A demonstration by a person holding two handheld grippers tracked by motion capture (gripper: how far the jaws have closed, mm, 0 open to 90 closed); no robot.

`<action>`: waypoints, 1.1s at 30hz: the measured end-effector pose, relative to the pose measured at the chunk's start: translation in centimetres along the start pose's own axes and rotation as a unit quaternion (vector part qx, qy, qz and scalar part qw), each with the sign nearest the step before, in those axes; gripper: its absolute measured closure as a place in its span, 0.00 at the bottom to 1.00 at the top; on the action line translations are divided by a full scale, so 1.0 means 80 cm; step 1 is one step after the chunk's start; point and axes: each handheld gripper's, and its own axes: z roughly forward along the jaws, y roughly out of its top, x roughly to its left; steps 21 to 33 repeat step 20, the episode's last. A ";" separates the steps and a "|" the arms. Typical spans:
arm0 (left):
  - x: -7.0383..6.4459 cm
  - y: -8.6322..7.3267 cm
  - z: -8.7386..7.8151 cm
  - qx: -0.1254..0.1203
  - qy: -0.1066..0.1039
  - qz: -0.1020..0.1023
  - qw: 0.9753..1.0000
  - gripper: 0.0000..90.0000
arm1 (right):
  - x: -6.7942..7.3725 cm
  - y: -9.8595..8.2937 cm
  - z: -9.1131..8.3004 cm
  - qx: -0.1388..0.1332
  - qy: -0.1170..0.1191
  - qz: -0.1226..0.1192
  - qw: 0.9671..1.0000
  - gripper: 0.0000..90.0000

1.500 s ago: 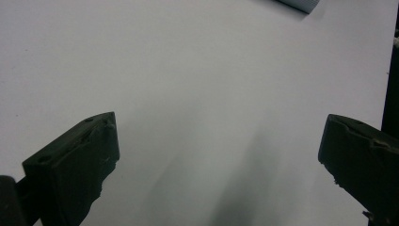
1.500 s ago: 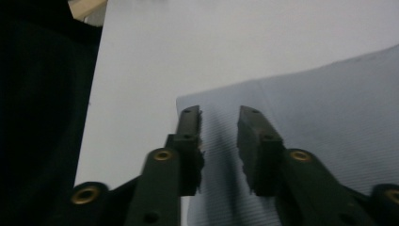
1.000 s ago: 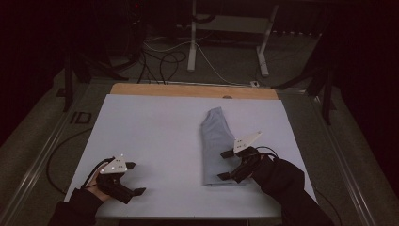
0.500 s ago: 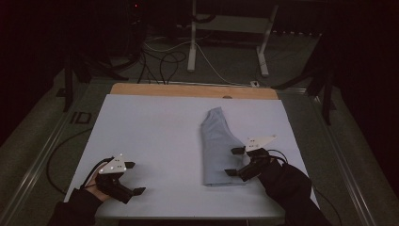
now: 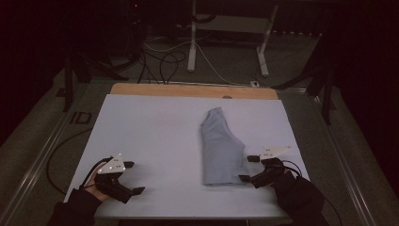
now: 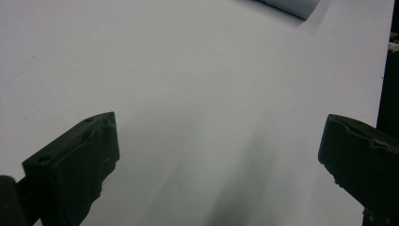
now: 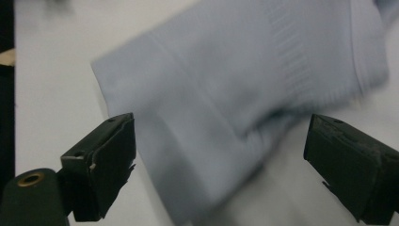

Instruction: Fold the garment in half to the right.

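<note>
- Left gripper (image 5: 131, 178): at 7 o'clock on the white table (image 5: 150, 122), jaws wide apart over bare surface, holding nothing.
- Right gripper (image 5: 248, 168): at 5 o'clock, jaws spread, just beside the garment's near right edge.
- Folded light-blue garment (image 5: 221, 148): flat, right of centre, running from near edge toward 12 o'clock.

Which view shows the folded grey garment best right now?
The high view: the whole folded grey garment lies on the white table, with the right gripper open at its near edge. The right gripper view gives a blurred close-up; the left gripper view catches one corner.
</note>
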 end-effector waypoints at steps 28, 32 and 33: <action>0.000 -0.002 0.002 0.003 0.000 0.001 1.000 0.00 | -0.001 -0.028 -0.008 0.022 -0.056 0.019 0.998 0.11; 0.000 -0.002 0.002 0.003 0.000 0.001 1.000 0.00 | -0.001 -0.028 -0.008 0.022 -0.056 0.019 0.998 0.11; 0.000 -0.002 0.002 0.003 0.000 0.001 1.000 0.00 | -0.001 -0.028 -0.008 0.022 -0.056 0.019 0.998 0.11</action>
